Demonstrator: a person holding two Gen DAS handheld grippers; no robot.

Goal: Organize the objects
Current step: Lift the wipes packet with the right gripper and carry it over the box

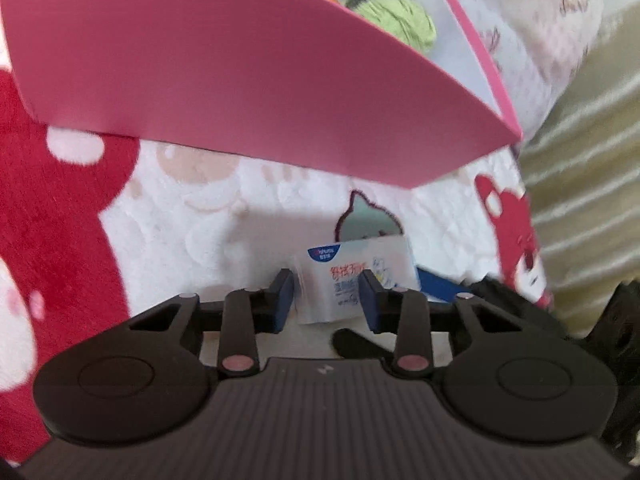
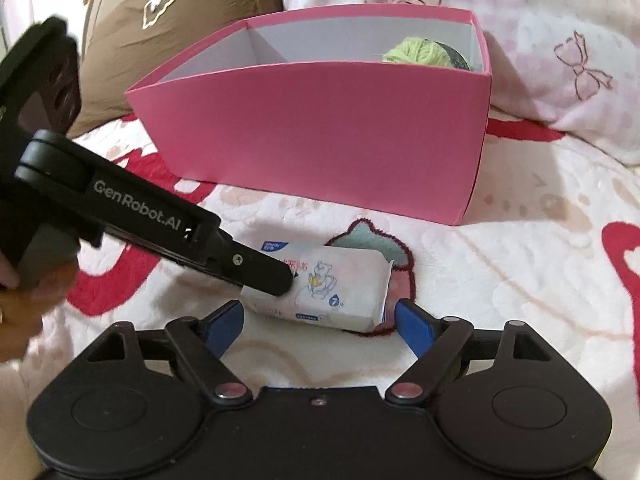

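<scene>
A small white tissue pack (image 2: 340,292) with blue and pink print lies on the blanket in front of a pink box (image 2: 320,132). My left gripper (image 1: 327,300) is shut on one end of the tissue pack (image 1: 352,276), its blue pads pressed against both sides. In the right wrist view the left gripper (image 2: 280,282) comes in from the left, one finger lying across the pack's near-left end. My right gripper (image 2: 320,326) stands open, pads wide on either side of the pack's near edge and clear of it. The pink box (image 1: 240,80) holds a green yarn ball (image 2: 420,50).
The white fleece blanket (image 2: 520,280) with red patterns covers the surface. A brown pillow (image 2: 160,20) sits behind the box on the left and pale pink bedding (image 2: 560,60) on the right. A person's hand (image 2: 20,300) holds the left gripper. Beige striped fabric (image 1: 580,200) borders the blanket.
</scene>
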